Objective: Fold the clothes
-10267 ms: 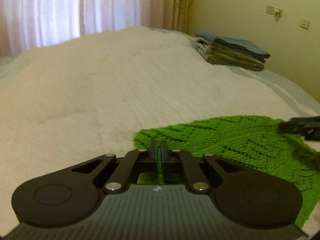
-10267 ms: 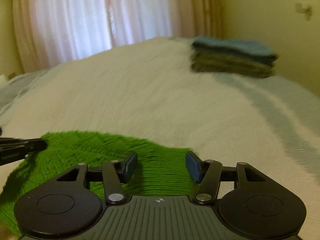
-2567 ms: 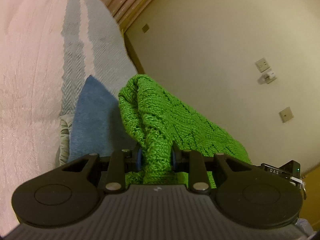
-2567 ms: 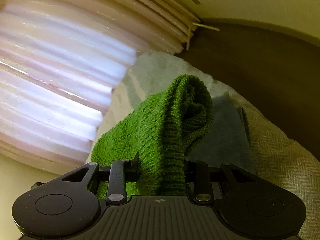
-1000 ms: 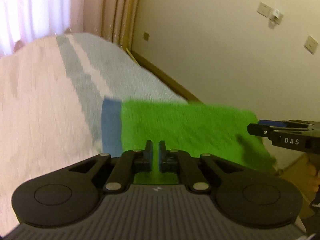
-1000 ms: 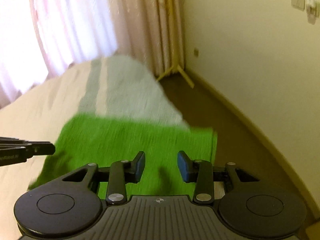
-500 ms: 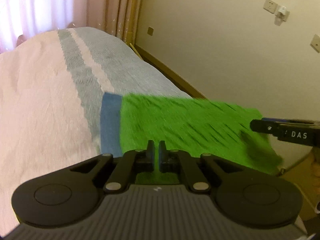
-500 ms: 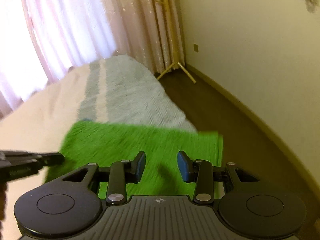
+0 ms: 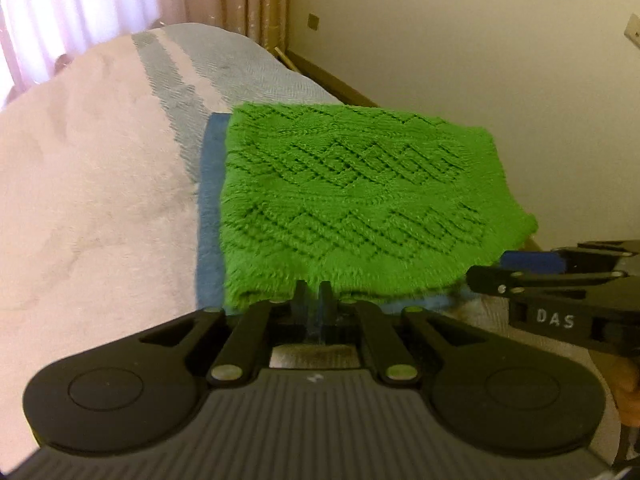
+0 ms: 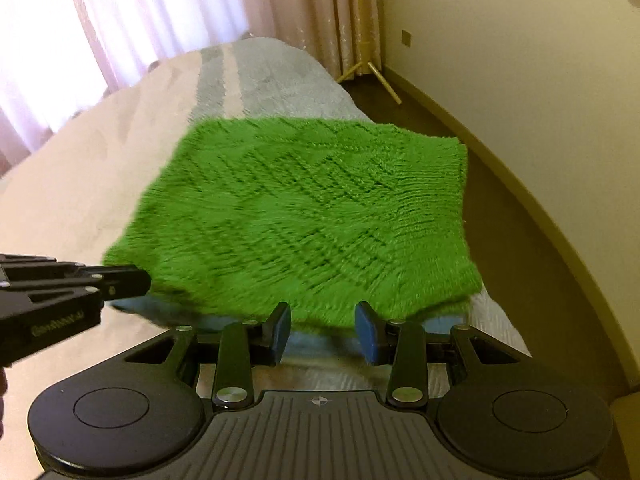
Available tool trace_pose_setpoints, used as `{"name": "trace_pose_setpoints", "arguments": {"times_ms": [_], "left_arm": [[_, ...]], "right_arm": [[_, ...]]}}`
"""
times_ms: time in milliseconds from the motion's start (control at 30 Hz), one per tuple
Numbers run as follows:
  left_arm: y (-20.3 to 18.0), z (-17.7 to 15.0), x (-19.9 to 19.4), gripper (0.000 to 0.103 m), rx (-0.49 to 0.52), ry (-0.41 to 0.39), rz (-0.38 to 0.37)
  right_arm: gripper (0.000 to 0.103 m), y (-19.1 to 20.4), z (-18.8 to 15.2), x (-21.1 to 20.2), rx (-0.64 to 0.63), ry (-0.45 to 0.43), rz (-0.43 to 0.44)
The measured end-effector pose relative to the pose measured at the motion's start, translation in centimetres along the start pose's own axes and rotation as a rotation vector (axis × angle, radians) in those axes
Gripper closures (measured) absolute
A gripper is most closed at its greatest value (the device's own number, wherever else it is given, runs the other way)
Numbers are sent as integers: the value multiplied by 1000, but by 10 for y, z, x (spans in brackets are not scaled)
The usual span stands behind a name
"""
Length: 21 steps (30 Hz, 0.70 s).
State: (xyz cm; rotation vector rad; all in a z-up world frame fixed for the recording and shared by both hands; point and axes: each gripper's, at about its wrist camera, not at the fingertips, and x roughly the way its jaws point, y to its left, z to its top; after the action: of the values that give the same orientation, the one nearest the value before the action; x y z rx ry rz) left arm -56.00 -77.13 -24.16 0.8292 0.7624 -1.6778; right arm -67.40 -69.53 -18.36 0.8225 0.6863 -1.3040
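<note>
A folded green knit garment (image 9: 352,200) lies flat on top of a folded blue cloth (image 9: 209,216), near the bed's right edge. In the left wrist view, my left gripper (image 9: 314,292) is shut with nothing in it, its tips just at the garment's near edge. My right gripper (image 9: 520,272) comes in from the right by the near right corner. The right wrist view shows the same green garment (image 10: 312,216), with my right gripper (image 10: 322,324) open and nothing between its blue pads (image 10: 368,332). My left gripper (image 10: 132,280) sits at the garment's near left corner.
The pale bedspread (image 9: 88,184) with grey stripes (image 9: 172,92) stretches to the left and beyond the stack. The bed edge drops to a dark floor (image 10: 520,240) on the right, beside a cream wall (image 10: 540,80). Curtains (image 10: 140,20) and a yellow stand's legs (image 10: 380,76) are at the back.
Both grippers have drawn back toward me off the green garment, so their tips now stand at its near edge. The garment lies still on the stack.
</note>
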Motion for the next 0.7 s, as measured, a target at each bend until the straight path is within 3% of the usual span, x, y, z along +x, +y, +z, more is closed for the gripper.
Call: {"name": "trace_pose_setpoints", "arguments": {"times_ms": [33, 133, 433, 500, 567, 700], "left_arm": [[-4, -1, -10, 100, -2, 5, 17], [-12, -4, -45, 97, -59, 0, 62], [-30, -12, -134, 82, -87, -41, 128], [-34, -15, -151, 78, -85, -53, 135], [-38, -19, -164, 77, -80, -61, 140], [-44, -27, -187, 73, -77, -84, 142]], "right_arm": [[63, 1, -1, -8, 13, -2, 6], [27, 5, -8, -32, 56, -8, 2], [26, 23, -24, -110, 110, -67, 16], [24, 28, -26, -125, 106, -80, 6], [14, 32, -29, -139, 102, -95, -4], [14, 40, -34, -163, 95, -124, -8]]}}
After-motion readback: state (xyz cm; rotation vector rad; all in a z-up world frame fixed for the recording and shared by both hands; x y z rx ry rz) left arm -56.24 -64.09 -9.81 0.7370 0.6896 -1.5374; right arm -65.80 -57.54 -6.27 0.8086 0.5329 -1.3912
